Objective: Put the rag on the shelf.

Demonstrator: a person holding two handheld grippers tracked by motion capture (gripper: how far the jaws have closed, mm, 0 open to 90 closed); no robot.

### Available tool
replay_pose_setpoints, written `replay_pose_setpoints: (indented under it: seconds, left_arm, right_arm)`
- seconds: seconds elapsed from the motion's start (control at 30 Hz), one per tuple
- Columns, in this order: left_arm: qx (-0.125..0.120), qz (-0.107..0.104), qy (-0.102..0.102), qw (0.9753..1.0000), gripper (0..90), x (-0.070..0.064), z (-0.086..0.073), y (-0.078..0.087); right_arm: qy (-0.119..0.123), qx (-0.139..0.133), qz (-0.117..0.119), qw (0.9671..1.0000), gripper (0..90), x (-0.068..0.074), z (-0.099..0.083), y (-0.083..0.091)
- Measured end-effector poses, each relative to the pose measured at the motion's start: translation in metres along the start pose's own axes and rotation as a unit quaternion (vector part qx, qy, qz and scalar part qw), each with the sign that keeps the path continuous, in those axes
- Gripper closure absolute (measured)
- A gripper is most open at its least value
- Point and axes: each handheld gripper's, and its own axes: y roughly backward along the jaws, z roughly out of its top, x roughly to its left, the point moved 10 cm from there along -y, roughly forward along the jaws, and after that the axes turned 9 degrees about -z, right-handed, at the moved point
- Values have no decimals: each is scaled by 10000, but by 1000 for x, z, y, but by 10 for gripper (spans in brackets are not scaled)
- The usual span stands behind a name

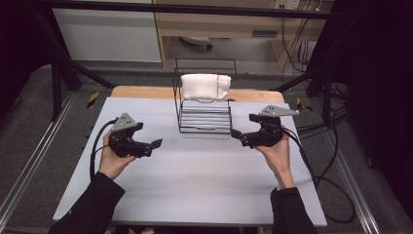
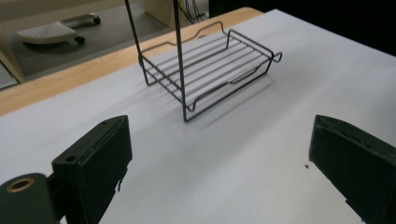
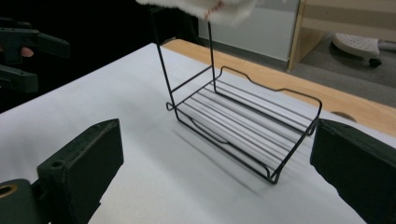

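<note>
A black wire rack (image 1: 204,116) stands at the far middle of the white table sheet (image 1: 195,170), and a folded white towel (image 1: 205,87) hangs over its top bar. My left gripper (image 1: 148,141) hovers left of the rack, open, with nothing between its jaws. On the other side, my right gripper (image 1: 242,130) is open too and holds nothing, its tips close to the rack's near right corner. The left gripper view shows the rack (image 2: 210,65) ahead between the spread jaws. In the right gripper view the rack (image 3: 247,121) stands ahead, with the towel's edge (image 3: 210,7) at the top.
A wooden table edge (image 1: 146,91) shows beyond the sheet. Black cables (image 1: 331,161) trail off the right side. A metal frame surrounds the table, and a cabinet (image 1: 112,29) and a chair base (image 2: 51,30) stand behind on the floor.
</note>
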Motion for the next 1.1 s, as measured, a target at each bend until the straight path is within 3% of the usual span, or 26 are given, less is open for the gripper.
replay_pose_setpoints:
  seconds: [0.43, 0.77, 1.1]
  left_arm:
    - [137, 11, 246, 9996, 62, 5, -59, 14]
    - [129, 62, 410, 9991, 76, 11, -90, 24]
    - [256, 81, 351, 9990, 87, 11, -111, 27]
  right_arm:
    - [-88, 141, 116, 9998, 10, -3, -47, 8]
    - [-153, 384, 208, 9989, 5, -4, -92, 16]
    - [-401, 478, 208, 9978, 5, -13, -129, 29]
